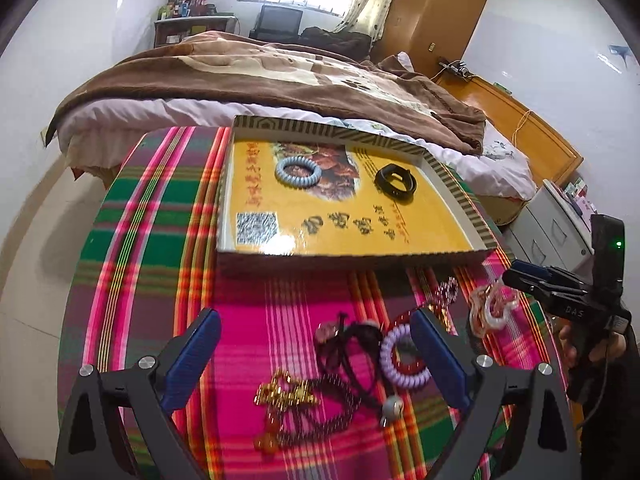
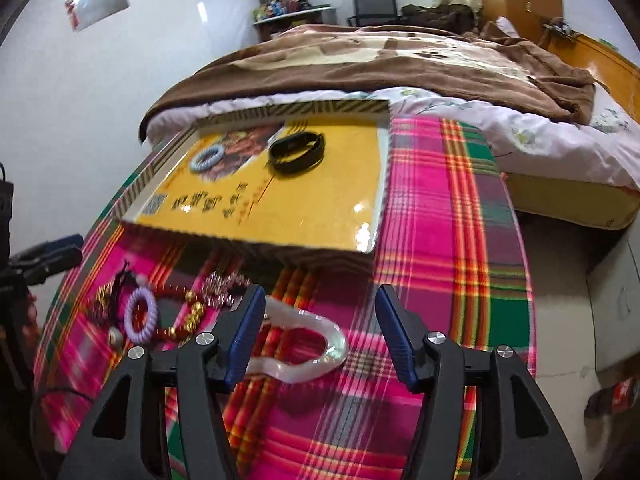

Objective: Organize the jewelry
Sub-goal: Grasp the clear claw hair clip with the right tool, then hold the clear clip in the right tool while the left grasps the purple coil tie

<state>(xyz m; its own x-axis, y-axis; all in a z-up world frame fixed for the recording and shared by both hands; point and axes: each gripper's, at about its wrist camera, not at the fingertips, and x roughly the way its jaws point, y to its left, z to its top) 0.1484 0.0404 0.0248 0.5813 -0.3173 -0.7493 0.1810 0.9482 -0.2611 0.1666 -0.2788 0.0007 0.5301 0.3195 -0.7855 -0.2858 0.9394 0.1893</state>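
Observation:
A yellow printed box tray (image 1: 460, 196) (image 2: 384, 184) holds a pale blue spiral bracelet (image 1: 298, 171) (image 2: 207, 159) and a black band (image 1: 395, 179) (image 2: 296, 150). On the plaid cloth lie a purple spiral ring (image 1: 404, 358) (image 2: 141, 319), dark cords and bead strings (image 1: 340, 380), gold beads (image 1: 286, 394) and a translucent white bangle (image 2: 308, 346) (image 1: 494, 312). My left gripper (image 1: 316, 344) is open over the pile. My right gripper (image 2: 320, 320) is open, with the white bangle between its fingers on the cloth.
The table is covered with a pink and green plaid cloth (image 1: 160, 248) (image 2: 440, 240). A bed with a brown blanket (image 1: 248, 72) stands right behind it. Grey drawers (image 1: 560, 224) stand at the right.

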